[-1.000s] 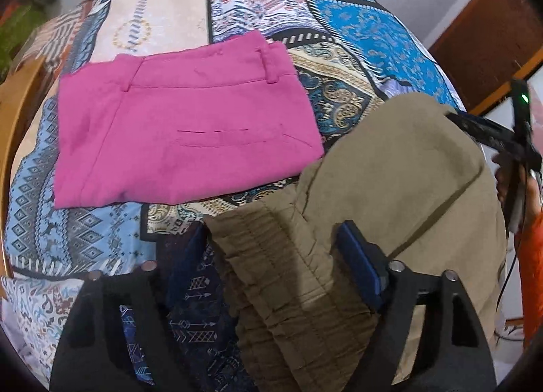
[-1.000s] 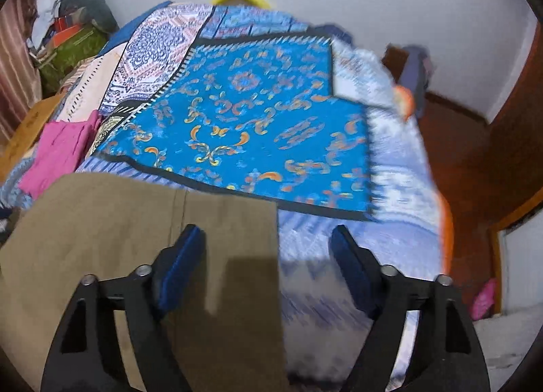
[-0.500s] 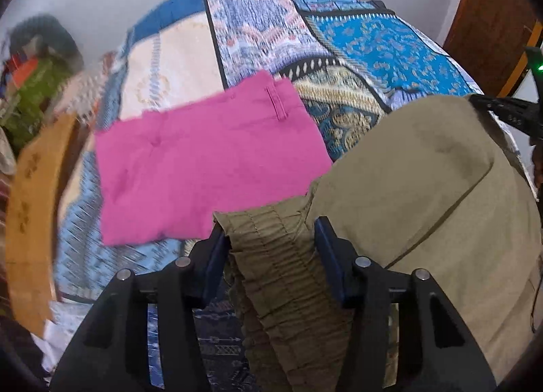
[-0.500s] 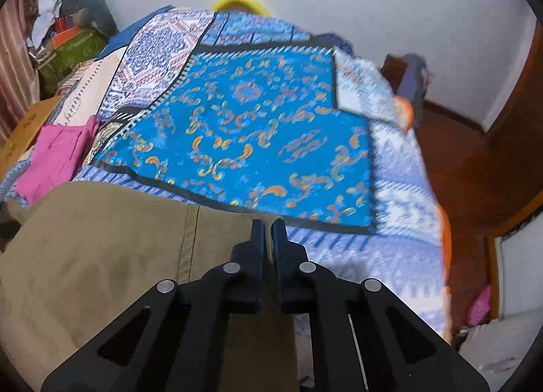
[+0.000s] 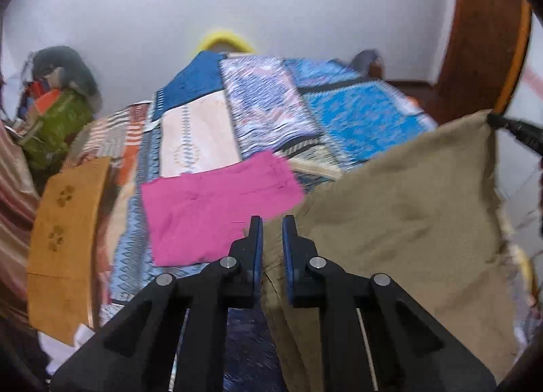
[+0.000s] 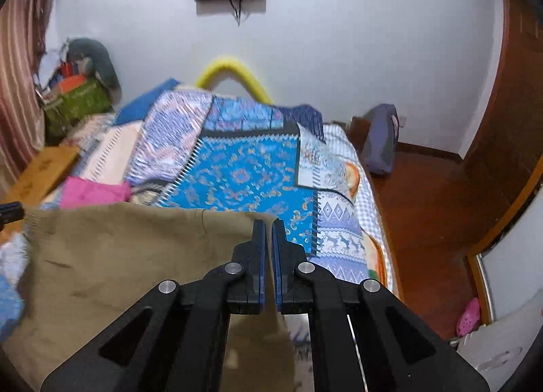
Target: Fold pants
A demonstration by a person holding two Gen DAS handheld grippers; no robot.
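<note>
The left gripper (image 5: 272,222) is clenched on one top corner of the olive pants (image 5: 400,219), the right gripper (image 6: 268,226) on the other, so the cloth hangs stretched between them above the near edge of the bed (image 6: 244,171). It looks light, soft and limp; gripping at the corners seems right, since any slack middle will likely sag. Folded pink pants (image 5: 217,205) lie toward the bed's left edge

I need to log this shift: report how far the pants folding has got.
Done: pink pants lie folded flat on the bed. In hand: olive pants, pinched by the left hand-held gripper and right hand-held gripper, raised and spread. Left: folding them.
</note>
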